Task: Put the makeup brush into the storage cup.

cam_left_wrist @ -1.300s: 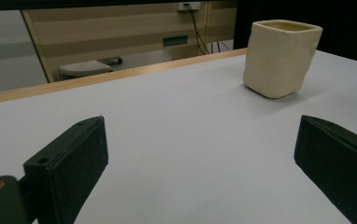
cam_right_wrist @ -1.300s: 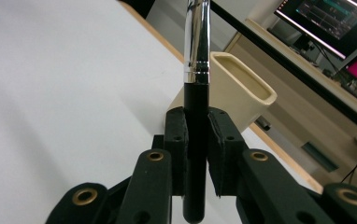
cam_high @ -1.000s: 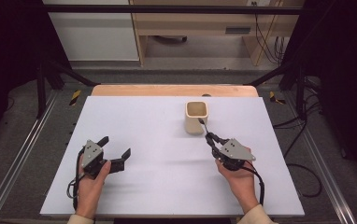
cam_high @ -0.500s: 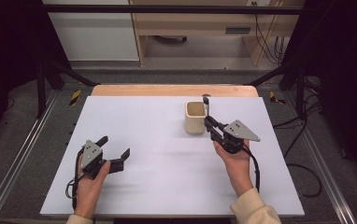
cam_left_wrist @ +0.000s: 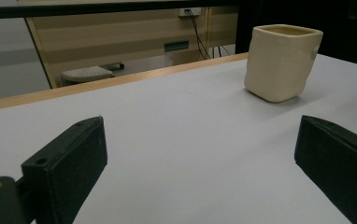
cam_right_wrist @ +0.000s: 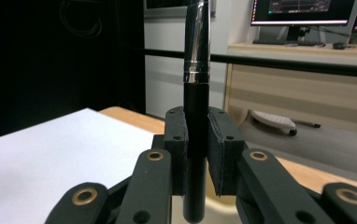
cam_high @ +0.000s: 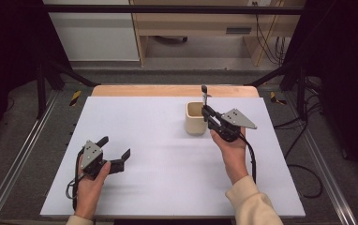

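Holding the pen (cam_right_wrist: 196, 93) upright between clamped jaws, your right gripper (cam_high: 208, 114) has it just above the near right rim of the cream cup (cam_high: 196, 118), long axis vertical, so the drop must go straight down into the opening. Your left gripper (cam_high: 115, 152) rests well apart on the white table (cam_high: 158, 187), jaws wide and empty. The pen's lower tip and the cup's inside are hidden.

My left gripper (cam_left_wrist: 204, 182) low over the white table (cam_left_wrist: 176, 140), jaws spread wide with nothing between, cream cup (cam_left_wrist: 282, 60) upright well ahead toward the right, wooden table edge (cam_left_wrist: 120, 81) behind.
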### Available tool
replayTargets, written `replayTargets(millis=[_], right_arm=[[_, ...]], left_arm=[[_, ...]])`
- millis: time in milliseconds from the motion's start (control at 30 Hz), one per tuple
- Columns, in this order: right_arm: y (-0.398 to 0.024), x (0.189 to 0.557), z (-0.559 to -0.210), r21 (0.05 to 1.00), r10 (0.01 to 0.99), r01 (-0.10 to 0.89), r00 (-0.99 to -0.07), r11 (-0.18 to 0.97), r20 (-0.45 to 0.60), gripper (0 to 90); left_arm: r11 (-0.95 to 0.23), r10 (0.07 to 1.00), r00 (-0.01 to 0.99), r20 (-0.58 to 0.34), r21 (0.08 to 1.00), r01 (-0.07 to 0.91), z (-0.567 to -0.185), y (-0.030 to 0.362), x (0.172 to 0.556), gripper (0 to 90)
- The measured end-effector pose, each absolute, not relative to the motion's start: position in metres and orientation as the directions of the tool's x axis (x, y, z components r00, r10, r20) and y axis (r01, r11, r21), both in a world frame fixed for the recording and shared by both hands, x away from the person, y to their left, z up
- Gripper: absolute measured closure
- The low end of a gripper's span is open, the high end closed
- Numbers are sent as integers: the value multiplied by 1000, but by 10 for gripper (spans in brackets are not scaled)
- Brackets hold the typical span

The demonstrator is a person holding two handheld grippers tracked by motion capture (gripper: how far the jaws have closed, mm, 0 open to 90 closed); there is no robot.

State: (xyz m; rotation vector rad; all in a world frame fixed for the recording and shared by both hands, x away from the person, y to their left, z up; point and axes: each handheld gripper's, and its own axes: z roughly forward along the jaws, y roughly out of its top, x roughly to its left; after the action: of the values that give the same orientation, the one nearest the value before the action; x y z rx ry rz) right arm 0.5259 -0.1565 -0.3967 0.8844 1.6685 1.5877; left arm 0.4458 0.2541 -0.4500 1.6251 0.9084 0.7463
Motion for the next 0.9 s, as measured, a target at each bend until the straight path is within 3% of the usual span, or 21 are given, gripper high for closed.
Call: replayTargets(millis=[900], right_arm=[[-149,564,-393,1000,855,-5,-518,-3,0,791]], left_arm=[[-115,857,515,6,977,182,-451,254,447,12]])
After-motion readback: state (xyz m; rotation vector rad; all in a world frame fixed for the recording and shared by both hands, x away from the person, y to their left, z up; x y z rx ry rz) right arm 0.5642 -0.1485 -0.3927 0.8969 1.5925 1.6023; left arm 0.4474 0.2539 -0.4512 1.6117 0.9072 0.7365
